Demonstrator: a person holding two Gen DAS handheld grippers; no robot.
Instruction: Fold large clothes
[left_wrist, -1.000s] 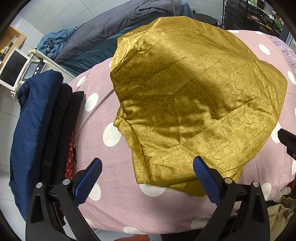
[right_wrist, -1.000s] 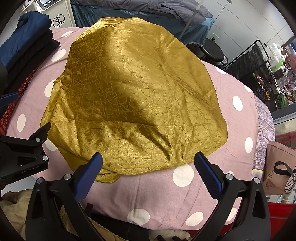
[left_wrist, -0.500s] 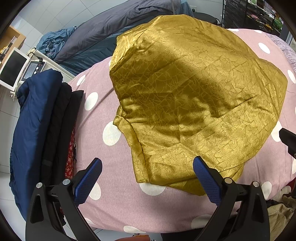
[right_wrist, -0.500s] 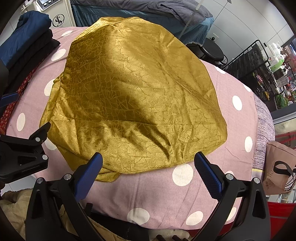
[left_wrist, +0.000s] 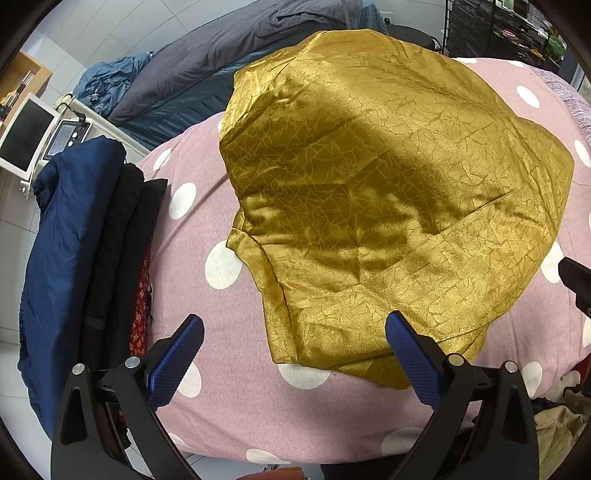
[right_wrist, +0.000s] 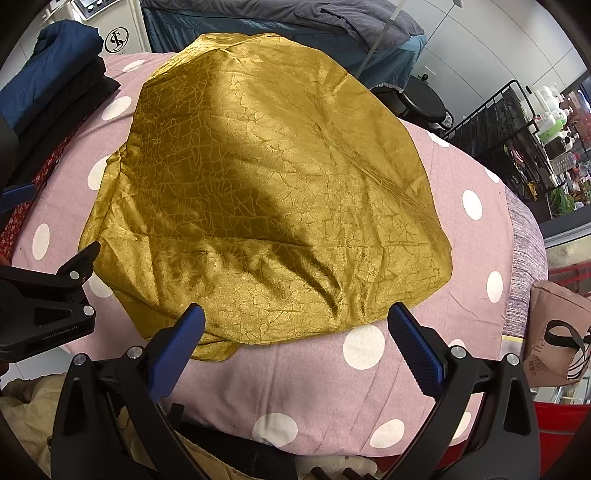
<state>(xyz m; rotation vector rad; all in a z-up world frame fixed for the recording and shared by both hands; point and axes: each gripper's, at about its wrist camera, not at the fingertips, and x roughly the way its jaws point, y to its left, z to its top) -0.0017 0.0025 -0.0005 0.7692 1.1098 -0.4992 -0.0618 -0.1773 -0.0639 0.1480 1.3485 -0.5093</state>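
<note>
A gold satin garment with a crackle pattern is lying spread across a pink bedspread dotted with white circles. It is covering most of the middle of the bed, its near hem lying close to the bed's front edge, probably smoothed out so that its edges can be picked up for folding.

The left gripper is hovering over the near left corner of the garment, its blue-padded fingers spread wide and grasping nothing. The right gripper is hovering over the near hem further along, its fingers likewise parted and empty. Both seem to be lining up along that near edge, which would suit lifting it and carrying it away to make a fold (this is a reading of the pose, not something shown).

To the left of the garment, a stack of folded clothes is sitting along the bed's edge, navy on the outside, then black, with a red floral piece beneath, most likely items already finished. A pink paper bag is standing beyond the bed's right side.

Compared with a second ago, the scene is barely changing: the garment is lying in the same place and both grippers are staying open, drifting only slightly.
</note>
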